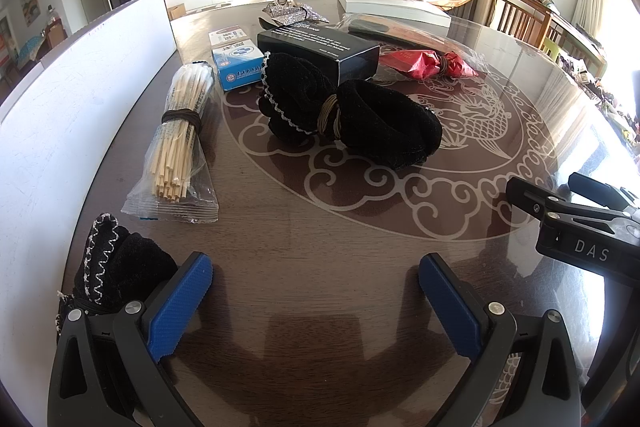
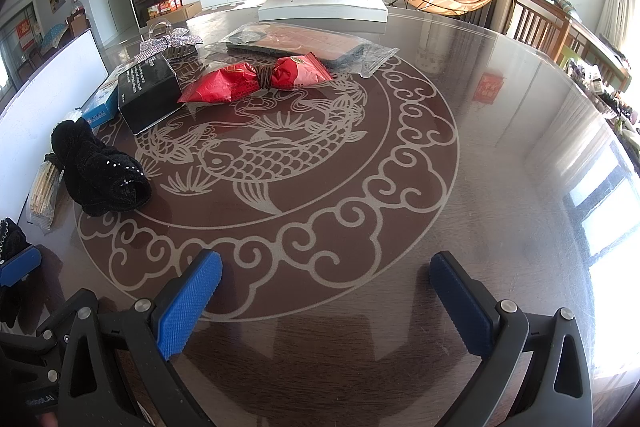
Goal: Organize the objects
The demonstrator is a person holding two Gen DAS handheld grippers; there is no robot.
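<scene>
Hovering low over the table, left gripper has its blue pads spread wide with nothing between them. Right gripper likewise — jaws apart, empty, over the table's cloud border.

Objects, left wrist view:
- Black cloth bundle, tied at the middle with a band, lies on the fish pattern.
- Chopstick pack, banded, lies to its left, apart from it.
- Second black cloth sits just beside the left gripper's left finger; contact cannot be told.
- Blue box and black box stand side by side behind the bundle.
- Red packet, tied, lies right of the black box.
- White box at the far edge.

A white board runs along the left side.
</scene>
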